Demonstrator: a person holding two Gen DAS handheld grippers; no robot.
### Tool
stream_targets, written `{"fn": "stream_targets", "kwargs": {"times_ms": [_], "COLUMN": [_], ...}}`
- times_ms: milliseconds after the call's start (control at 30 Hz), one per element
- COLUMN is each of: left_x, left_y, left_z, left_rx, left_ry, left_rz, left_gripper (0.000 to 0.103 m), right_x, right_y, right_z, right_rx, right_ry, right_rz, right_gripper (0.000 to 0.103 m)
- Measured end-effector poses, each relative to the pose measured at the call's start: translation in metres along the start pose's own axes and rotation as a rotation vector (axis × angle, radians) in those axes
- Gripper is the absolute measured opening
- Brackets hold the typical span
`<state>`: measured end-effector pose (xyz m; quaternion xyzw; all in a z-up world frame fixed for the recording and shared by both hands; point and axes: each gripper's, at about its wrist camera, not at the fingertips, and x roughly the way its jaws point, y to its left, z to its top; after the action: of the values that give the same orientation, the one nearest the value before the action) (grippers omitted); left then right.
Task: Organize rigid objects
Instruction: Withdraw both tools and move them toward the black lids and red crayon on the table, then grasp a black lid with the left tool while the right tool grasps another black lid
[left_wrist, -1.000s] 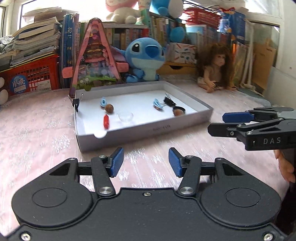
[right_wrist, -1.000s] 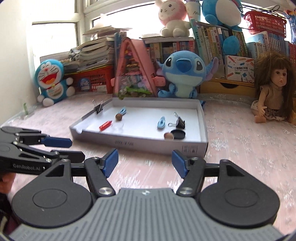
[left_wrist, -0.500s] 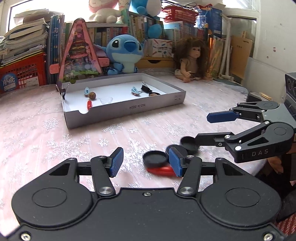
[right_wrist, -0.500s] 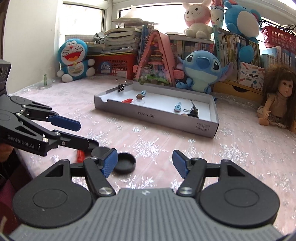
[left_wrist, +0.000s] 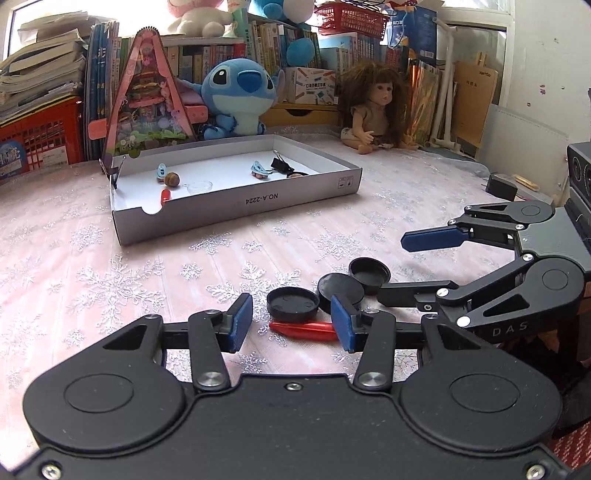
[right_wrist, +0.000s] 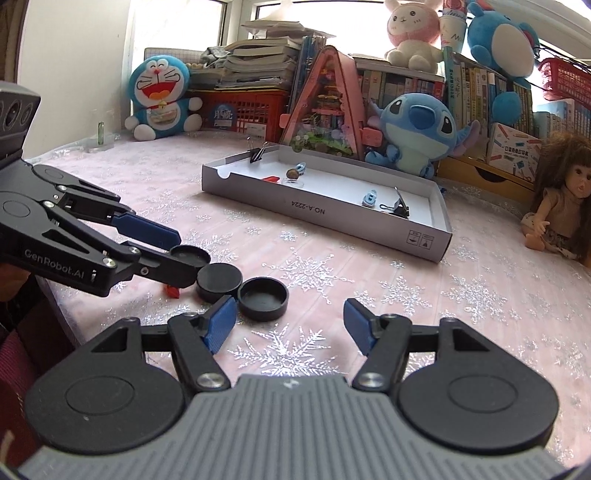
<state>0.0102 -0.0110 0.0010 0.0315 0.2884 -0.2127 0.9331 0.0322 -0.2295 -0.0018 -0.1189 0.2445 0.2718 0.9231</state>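
Three black round caps (left_wrist: 293, 304) (left_wrist: 341, 291) (left_wrist: 369, 271) and a red capsule-shaped piece (left_wrist: 303, 326) lie together near the table's front edge. My left gripper (left_wrist: 291, 325) is low over them with its jaws closing. The nearest cap and the red piece sit between its pads, which do not press on them. My right gripper (right_wrist: 290, 323) is open, closing slightly, with nothing between its fingers. An upturned cap (right_wrist: 263, 298) lies just ahead of its left finger. In the right wrist view the left gripper (right_wrist: 173, 254) reaches in over the other caps (right_wrist: 218, 282).
A grey cardboard tray (left_wrist: 236, 203) further back holds a red capsule, a nut, blue clips, a clear dish and binder clips. Behind it are a Stitch plush (left_wrist: 240, 98), a doll (left_wrist: 373, 110), a pink triangular toy house (left_wrist: 146, 99), books and red baskets. A pink snowflake cloth covers the table.
Both grippers drew back from the tray towards the table's front edge, bringing the black caps and red piece into view. The left jaws have narrowed around the nearest cap.
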Motion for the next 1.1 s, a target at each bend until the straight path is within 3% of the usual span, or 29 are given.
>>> {"fn": "stream_targets", "kwargs": {"times_ms": [233, 433, 700, 1100], "left_x": [0.0049, 0.0089, 0.0090, 0.0073], "left_y": [0.0026, 0.0017, 0.0024, 0.0043], "left_z": [0.0004, 0.0002, 0.0006, 0.0044], "left_rx": [-0.015, -0.017, -0.018, -0.030], "left_ry": [0.003, 0.002, -0.004, -0.014], "left_rz": [0.017, 0.014, 0.014, 0.011], "left_gripper": [0.043, 0.030, 0.030, 0.030], "right_x": [0.0064, 0.0093, 0.0107, 0.0102], "right_y": [0.0029, 0.0038, 0.0045, 0.0023], "right_z": [0.0020, 0.0028, 0.0036, 0.0082], "right_rx": [0.014, 0.020, 0.018, 0.031], "right_ry": [0.000, 0.007, 0.008, -0.008], "right_rz": [-0.003, 0.008, 0.022, 0.012], "right_gripper": [0.062, 0.054, 0.038, 0.037]}}
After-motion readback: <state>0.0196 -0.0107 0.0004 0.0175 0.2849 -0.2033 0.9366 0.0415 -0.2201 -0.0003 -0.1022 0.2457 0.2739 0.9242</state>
